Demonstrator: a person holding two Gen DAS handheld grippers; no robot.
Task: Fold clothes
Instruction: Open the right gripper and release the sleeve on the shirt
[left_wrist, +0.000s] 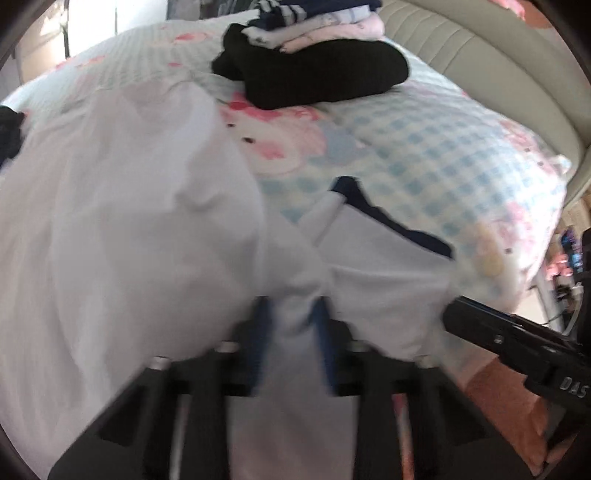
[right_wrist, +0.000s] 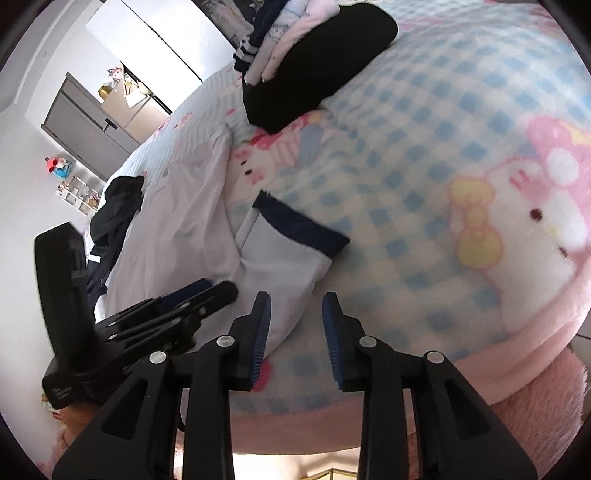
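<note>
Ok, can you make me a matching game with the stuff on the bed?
Things:
1. white shirt
2. sleeve cuff
3. folded pile
4. right gripper

Clues:
A. jaws open, nothing between them
B. navy blue
C. far end of the bed
D. pinched in the left gripper

Pairs: 1-D, 2-B, 3-C, 4-A

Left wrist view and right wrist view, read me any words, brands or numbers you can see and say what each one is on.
"DAS", cut off at the picture's edge, raised lettering on the right gripper's black body.
Small print on the folded clothes atop the stack: too blurred to tell if it is text.
Blanket: cartoon pictures only.
</note>
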